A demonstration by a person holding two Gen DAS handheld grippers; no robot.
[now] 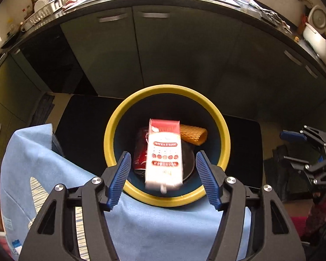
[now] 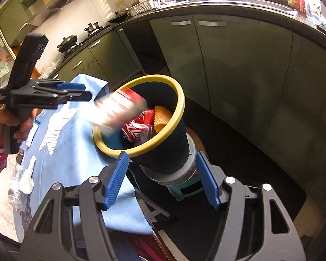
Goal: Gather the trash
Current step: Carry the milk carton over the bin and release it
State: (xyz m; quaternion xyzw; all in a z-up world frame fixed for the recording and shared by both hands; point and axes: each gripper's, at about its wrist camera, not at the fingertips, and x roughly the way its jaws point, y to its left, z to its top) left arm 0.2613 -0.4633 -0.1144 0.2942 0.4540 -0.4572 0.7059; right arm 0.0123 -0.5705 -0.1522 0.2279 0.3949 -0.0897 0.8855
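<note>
Two sets of blue ribbed fingers are mine, and both stand spread with nothing between the pads. My left gripper (image 1: pixel 163 176) fills the bottom of the left wrist view, its jaws wide apart on either side of a red-and-white rectangular drink carton (image 1: pixel 164 154). That carton sits in the centre of the frame, touching neither pad, blurred at its lower end, over the mouth of the dark ribbed bin with the yellow rim (image 1: pixel 113 130). Inside the bin, just left of the carton, lies a red soda can (image 1: pixel 140 152); to the upper right of it is an orange ribbed wafer-like piece (image 1: pixel 193 133). A light blue cloth (image 1: pixel 43 152) covers the surface in the lower left, and the bin's near rim meets its edge.

From the right wrist view, my right gripper (image 2: pixel 162 179) is at the bottom centre, jaws wide and empty, framing the bin's lower wall and the pale stand beneath it without touching either. The bin tilts, its mouth turned toward the left of the frame. The carton shows as a smeared streak at the bin's left rim. My left gripper appears at the left edge, level with the carton, held in my left hand (image 2: pixel 8 121); from this side I cannot tell its opening. Green cabinet doors (image 2: pixel 239 65) fill the upper right.
</note>
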